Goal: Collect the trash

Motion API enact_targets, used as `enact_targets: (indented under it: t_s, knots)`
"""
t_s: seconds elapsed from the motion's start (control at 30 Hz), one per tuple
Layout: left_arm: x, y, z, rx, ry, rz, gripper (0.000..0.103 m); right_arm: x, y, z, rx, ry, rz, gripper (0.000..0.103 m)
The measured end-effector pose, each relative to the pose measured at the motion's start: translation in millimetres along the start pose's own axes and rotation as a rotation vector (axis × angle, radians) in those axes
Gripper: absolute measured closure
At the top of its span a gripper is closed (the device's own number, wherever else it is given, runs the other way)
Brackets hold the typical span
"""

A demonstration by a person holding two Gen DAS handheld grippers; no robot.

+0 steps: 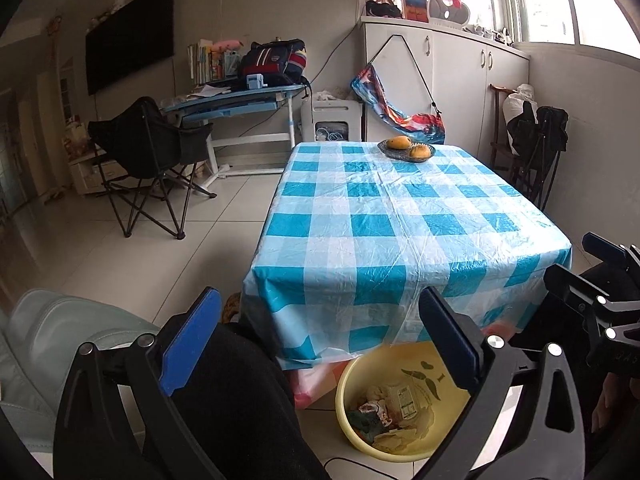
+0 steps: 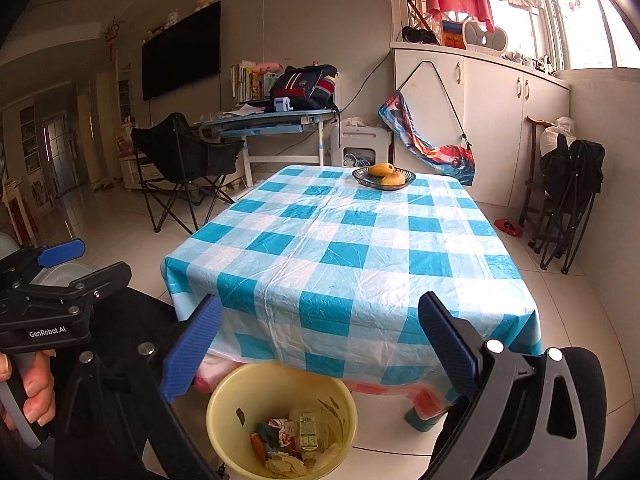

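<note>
Table [image 2: 344,240] fills mid-frame in both views, blue-white check plastic cloth [image 1: 400,220], top bare of litter as far as I can see. Only a dark fruit bowl [image 2: 384,178] with two yellow fruits at the far end, upper centre. That isn't trash, leave it.

Yellow bin [image 2: 280,420] on the floor at the near table edge, bottom centre of the right view, lower right-centre of the left view. Trash [image 2: 292,440] already inside: crumpled wrappers, a small carton, peel-like scraps. Bin is partly tucked under the cloth overhang.

My left tool [image 1: 320,344] is wide open, nothing between the blue pads. My right tool [image 2: 320,344] is the same, spread wide and empty. Each tool shows at the edge of the other's view; a hand [image 2: 28,392] on the left tool's handle shows at lower left of the right view.

Judgement: drop is done, task near finished. Doing this step well means keeping both tools spread and clear of the bin rim and cloth hem, then checking table and floor for leftovers.

Room: pale tiled floor [image 1: 200,240], black folding chair [image 2: 180,168] left of centre, a wall TV [image 2: 180,52] upper left, white cabinets [image 2: 480,120] and window upper right.
</note>
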State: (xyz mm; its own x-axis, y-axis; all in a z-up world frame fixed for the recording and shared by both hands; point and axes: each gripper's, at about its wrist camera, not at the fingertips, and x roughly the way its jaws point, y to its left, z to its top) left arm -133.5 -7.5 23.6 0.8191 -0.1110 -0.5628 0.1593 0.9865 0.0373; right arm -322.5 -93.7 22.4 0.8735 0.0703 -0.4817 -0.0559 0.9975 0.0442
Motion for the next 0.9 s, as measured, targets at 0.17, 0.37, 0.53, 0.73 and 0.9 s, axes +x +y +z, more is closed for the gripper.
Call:
enact_targets:
  t_s: [0.17, 0.37, 0.53, 0.73, 0.9]
  knots:
    - [10, 11, -3, -0.053, 0.029, 0.013, 0.007, 10, 0, -5, 0.017, 0.058, -0.015, 0.009]
    - [9, 12, -5, -0.053, 0.025, 0.014, 0.007, 12, 5, -8, -0.008, 0.076, -0.026, 0.008]
    - [8, 13, -7, -0.052, 0.020, 0.017, 0.007, 14, 10, -9, -0.027, 0.088, -0.035, 0.008]
    - [8, 17, -6, -0.072, 0.023, 0.020, 0.007, 15, 13, -10, -0.045, 0.099, -0.045, 0.008]
    - [7, 17, -5, -0.071, 0.024, 0.022, 0.007, 17, 15, -10, -0.057, 0.109, -0.048, 0.008]
